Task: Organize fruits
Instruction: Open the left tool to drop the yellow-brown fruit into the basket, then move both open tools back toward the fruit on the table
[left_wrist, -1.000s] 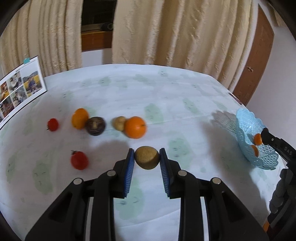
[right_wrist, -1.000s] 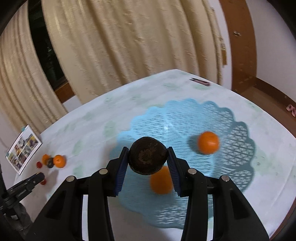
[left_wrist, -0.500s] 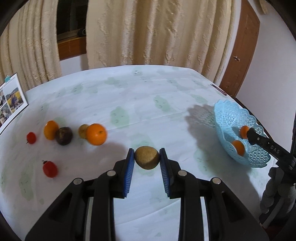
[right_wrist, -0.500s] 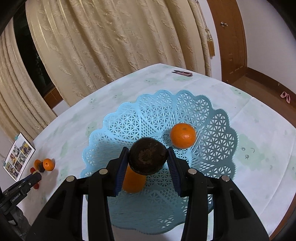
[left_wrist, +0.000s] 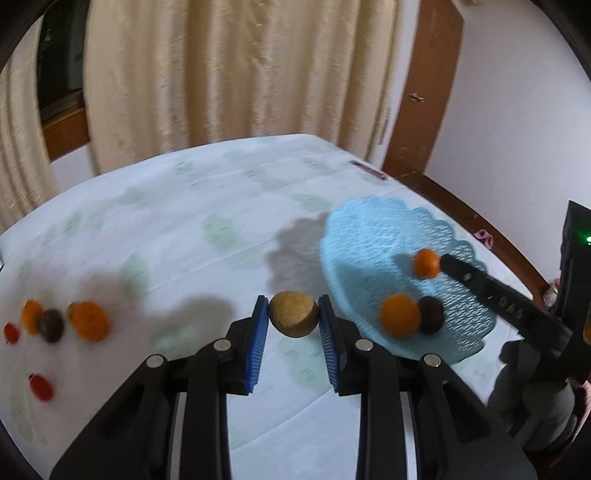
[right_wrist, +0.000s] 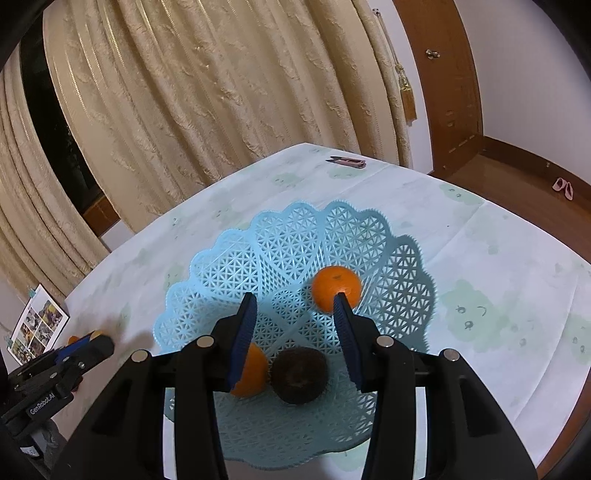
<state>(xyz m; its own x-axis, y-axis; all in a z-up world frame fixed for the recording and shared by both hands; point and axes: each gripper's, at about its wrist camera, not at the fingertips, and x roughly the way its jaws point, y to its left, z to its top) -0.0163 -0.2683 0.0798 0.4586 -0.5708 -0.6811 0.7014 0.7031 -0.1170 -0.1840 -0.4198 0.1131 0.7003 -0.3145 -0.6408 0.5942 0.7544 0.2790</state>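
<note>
Left gripper (left_wrist: 293, 321): pads pinching a tan fruit (left_wrist: 293, 318), tilted downward. Right gripper (right_wrist: 294, 316): jaws apart, nothing between pads, tilted downward.

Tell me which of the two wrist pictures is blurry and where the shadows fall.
Left wrist view: motion blur smears the loose fruit and blue basket, while the left gripper and its tan fruit stay sharp; the basket's grey shadow lies beside it. Right wrist view: sharp, with fisheye-bent curtains.
</note>
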